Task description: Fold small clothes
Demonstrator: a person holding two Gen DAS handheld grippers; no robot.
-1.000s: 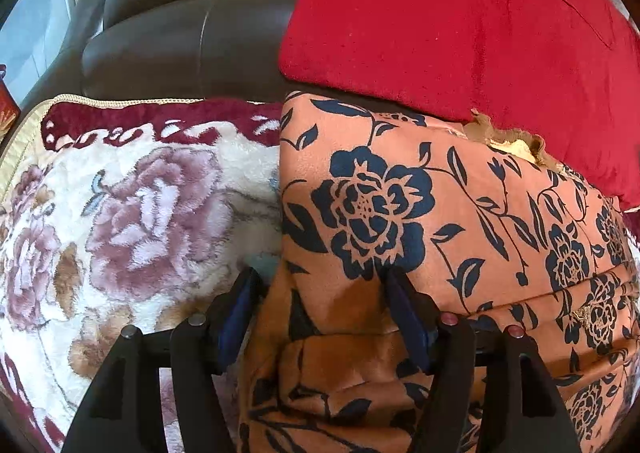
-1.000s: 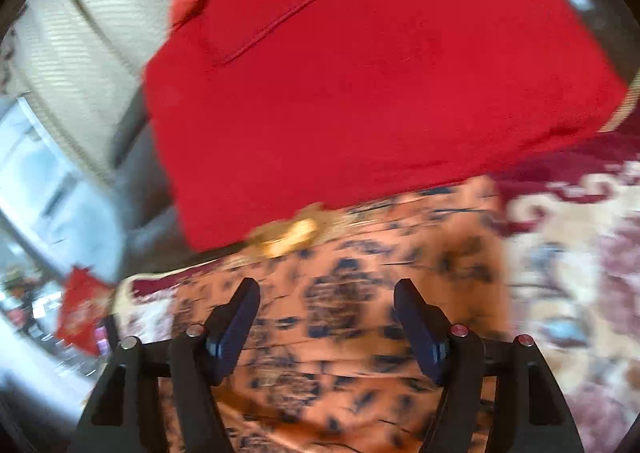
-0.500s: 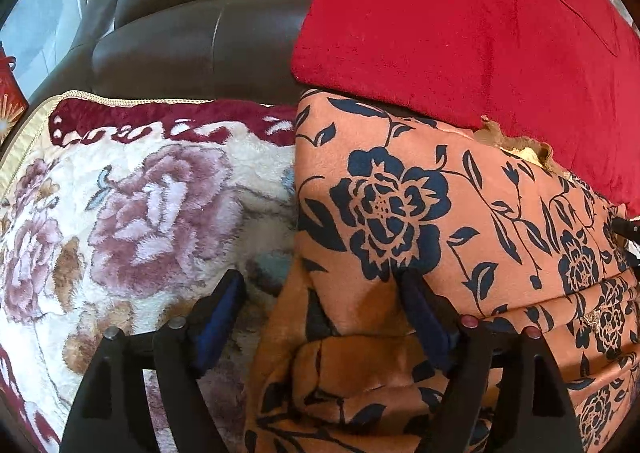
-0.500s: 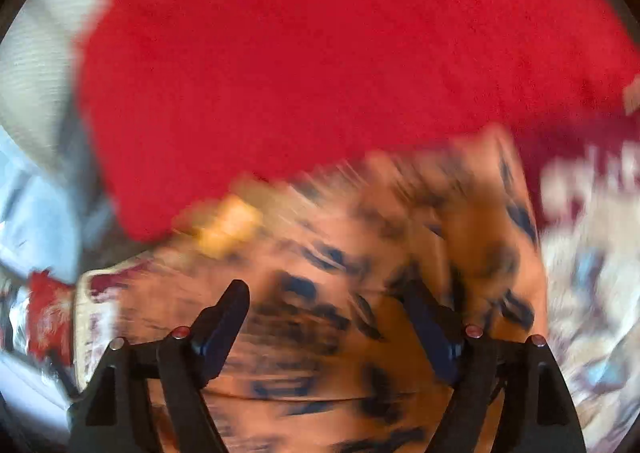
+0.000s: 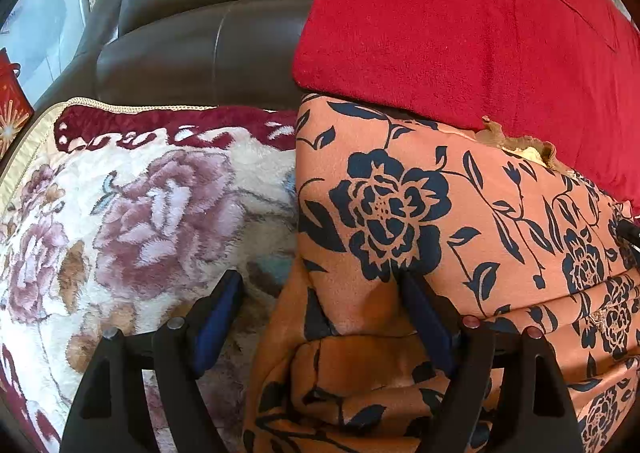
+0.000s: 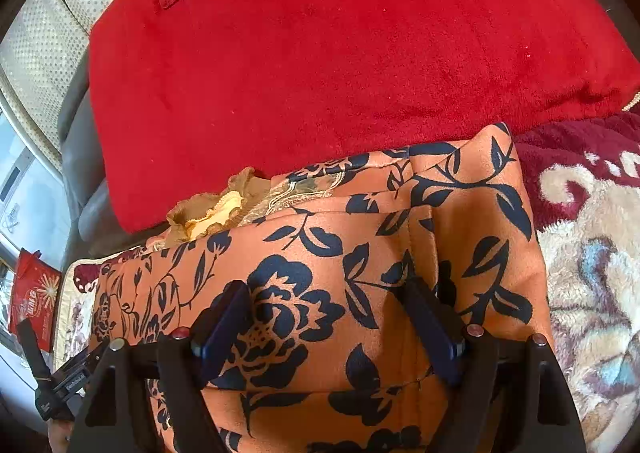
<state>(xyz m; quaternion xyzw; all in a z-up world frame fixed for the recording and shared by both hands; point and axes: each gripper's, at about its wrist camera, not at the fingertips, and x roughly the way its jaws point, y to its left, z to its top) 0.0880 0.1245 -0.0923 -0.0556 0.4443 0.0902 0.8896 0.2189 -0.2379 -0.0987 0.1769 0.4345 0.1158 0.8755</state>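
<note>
An orange garment with a navy flower print (image 5: 460, 221) lies folded on a plush floral blanket (image 5: 132, 213) that covers the seat of a dark leather sofa (image 5: 192, 37). Its far edge touches a red cushion (image 5: 460, 13) that leans against the sofa back. A frilled golden trim (image 6: 216, 213) peeks out at the garment's far edge, just below the cushion. The left gripper (image 5: 320, 289) has its fingers spread wide and holds nothing: the left finger stands over the blanket, the right finger over the garment's folded corner, whose edge runs between them. The right gripper (image 6: 328, 301) is likewise spread wide and grips nothing, both fingers poised over the top layer of the garment. In the right wrist view the left gripper shows as a dark shape at the lower left, with a red bag (image 6: 34, 293) standing beyond the sofa's edge.
</note>
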